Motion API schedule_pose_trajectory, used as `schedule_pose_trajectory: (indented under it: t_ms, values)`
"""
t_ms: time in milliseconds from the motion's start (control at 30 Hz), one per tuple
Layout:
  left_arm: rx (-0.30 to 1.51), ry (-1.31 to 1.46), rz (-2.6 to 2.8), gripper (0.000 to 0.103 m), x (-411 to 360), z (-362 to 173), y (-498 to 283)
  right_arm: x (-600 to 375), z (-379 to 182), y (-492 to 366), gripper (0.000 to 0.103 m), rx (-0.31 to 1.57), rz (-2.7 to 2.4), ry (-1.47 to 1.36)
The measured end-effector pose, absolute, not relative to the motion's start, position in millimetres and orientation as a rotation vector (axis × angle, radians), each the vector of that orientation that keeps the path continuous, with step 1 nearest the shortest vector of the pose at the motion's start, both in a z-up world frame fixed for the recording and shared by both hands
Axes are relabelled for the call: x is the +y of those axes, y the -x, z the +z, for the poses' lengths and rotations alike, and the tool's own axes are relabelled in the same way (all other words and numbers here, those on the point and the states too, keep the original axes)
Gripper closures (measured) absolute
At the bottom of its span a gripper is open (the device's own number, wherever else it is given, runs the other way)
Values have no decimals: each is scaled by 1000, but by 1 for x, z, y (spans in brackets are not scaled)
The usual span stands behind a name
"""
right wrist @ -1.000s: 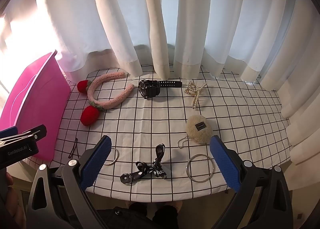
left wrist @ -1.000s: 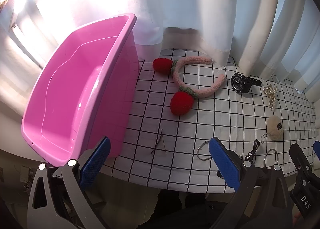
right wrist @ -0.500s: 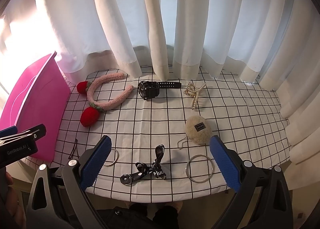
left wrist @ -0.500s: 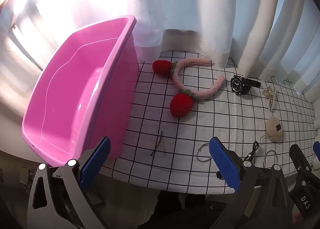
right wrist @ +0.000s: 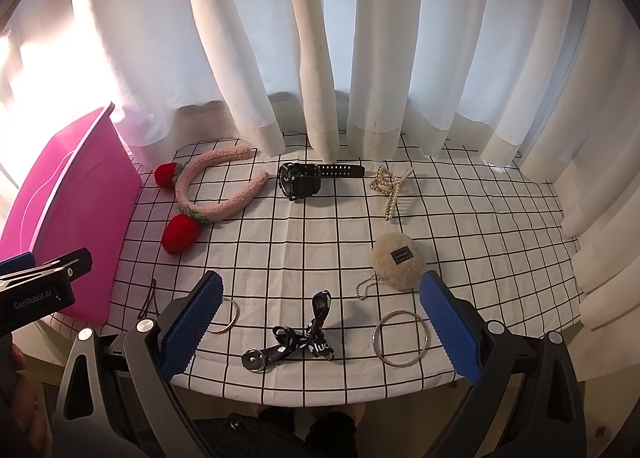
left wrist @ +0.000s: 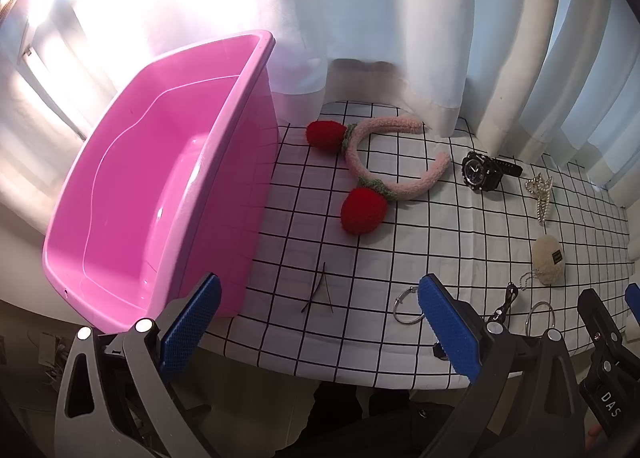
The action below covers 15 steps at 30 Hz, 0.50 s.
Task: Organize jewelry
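A checked tablecloth carries the jewelry. A pink fuzzy headband with two red strawberries lies at the back left, beside a pink tub. A black watch, a pearl hair claw and a cream plush charm lie further right. Near the front edge lie a dark hairpin, two metal rings and a black strap. My left gripper and right gripper both hover open over the front edge, holding nothing.
White curtains hang close behind the table and along its right side. Bright window light washes out the area behind the tub. The left gripper's body shows at the left of the right wrist view, a hand below it.
Both views shift only slightly; the left gripper has drifted a little, so the tub and headband sit marginally higher. Nothing on the table has moved.
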<state>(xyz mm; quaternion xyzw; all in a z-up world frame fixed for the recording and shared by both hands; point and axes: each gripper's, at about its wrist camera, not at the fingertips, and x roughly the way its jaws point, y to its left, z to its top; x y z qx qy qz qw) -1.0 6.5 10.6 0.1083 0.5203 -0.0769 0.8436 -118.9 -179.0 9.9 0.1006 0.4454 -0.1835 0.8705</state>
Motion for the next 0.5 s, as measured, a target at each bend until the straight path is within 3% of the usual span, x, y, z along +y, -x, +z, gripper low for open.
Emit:
schedule_pose_trajectory:
  t_ms: [500]
  values:
    - [1099, -227, -163, 6, 7, 10, 3, -178, 10, 118, 9, 930, -382, -213]
